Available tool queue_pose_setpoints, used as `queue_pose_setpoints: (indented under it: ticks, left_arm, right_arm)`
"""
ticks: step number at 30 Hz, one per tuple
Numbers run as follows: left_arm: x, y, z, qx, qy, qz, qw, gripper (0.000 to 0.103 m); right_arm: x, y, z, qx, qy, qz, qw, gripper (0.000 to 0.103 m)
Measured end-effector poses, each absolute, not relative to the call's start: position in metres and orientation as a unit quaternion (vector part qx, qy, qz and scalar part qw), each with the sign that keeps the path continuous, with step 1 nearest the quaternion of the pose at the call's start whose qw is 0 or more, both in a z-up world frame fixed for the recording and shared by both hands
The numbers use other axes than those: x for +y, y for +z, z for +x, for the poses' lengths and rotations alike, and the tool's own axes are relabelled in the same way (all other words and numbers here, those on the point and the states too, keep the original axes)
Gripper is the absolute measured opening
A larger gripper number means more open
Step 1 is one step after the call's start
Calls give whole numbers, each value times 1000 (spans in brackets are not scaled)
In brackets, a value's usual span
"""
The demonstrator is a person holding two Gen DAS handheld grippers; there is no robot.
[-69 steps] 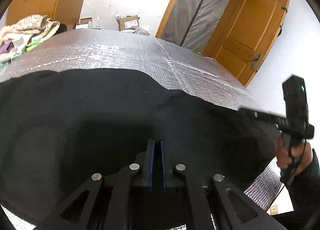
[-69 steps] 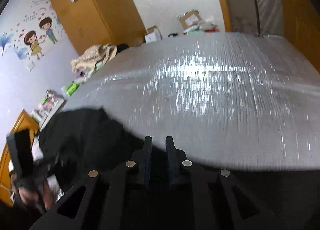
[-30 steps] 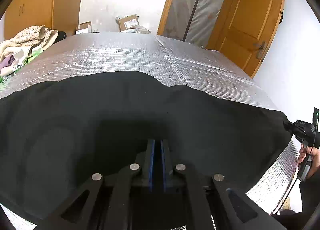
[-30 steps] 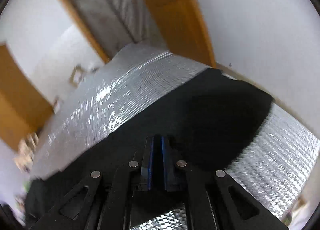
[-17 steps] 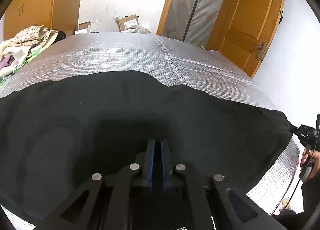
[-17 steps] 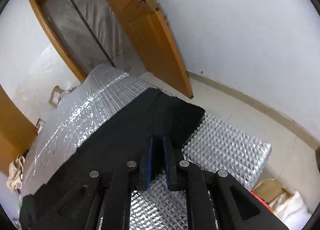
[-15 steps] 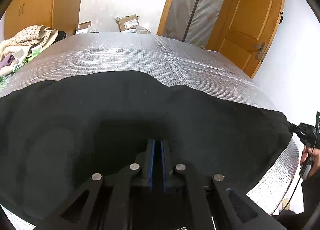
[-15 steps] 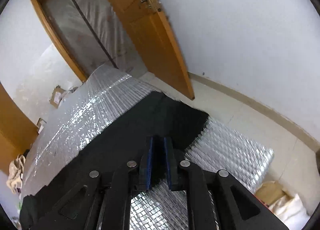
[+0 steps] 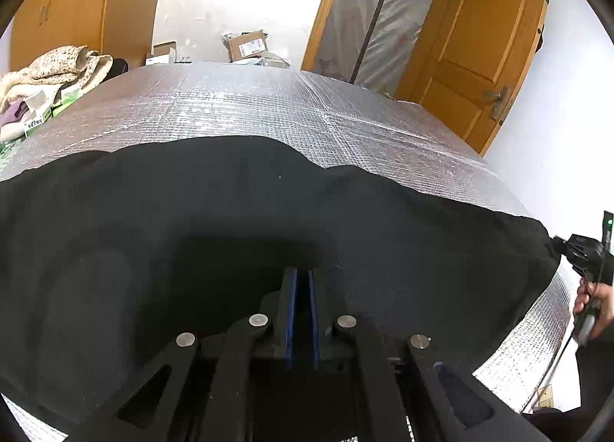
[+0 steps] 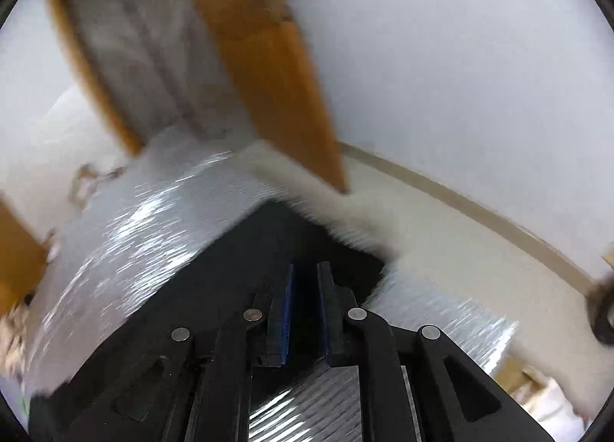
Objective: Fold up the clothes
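A black garment (image 9: 238, 219) lies spread flat across the near part of a table covered in silver quilted foil (image 9: 268, 104), its far edge wavy and its right corner reaching the table's right end. The left gripper (image 9: 301, 280) sits low over the near edge of the cloth, its blue-padded fingers (image 9: 292, 300) drawn almost together with dark fabric between them, so it is pinching the garment. In the left wrist view, the right gripper (image 9: 585, 254) appears at the cloth's right corner, held by a hand (image 9: 591, 302). The right wrist view is blurred by motion; there the right gripper (image 10: 305, 277) has its fingers (image 10: 286, 303) a small gap apart above the garment's corner (image 10: 268, 250), and whether cloth is caught between them cannot be told. Behind the table stand an open wooden door (image 9: 487, 58), cardboard boxes (image 9: 247, 44) and a heap of beige fabric (image 9: 53, 69).
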State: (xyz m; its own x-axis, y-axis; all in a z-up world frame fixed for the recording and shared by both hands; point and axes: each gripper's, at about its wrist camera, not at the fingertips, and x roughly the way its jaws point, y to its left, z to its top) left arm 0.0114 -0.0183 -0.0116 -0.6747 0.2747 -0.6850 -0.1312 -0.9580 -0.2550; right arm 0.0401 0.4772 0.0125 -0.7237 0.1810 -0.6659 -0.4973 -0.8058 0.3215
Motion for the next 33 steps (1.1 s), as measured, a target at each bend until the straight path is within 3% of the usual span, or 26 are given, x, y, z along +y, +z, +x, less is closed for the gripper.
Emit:
queue_pose_setpoints:
  ticks: [6,11,20,33]
  left_arm:
    - [-17,-10,10,-84,911,-388,109,5]
    - [-9,-4,16,-74,913,-386,113,5]
    - [58,12,40,-23,900,-366,233,5]
    - [73,2,54,-6,897,-366,248,5]
  right_arm:
    - [325,12,37,127,920,-359,-97,14]
    - [260,0,55,43,899,-379,-217,14]
    - [258,9,87,9,905,-355,-236,14]
    - [239,2,92,-75,906,-347,-232,14]
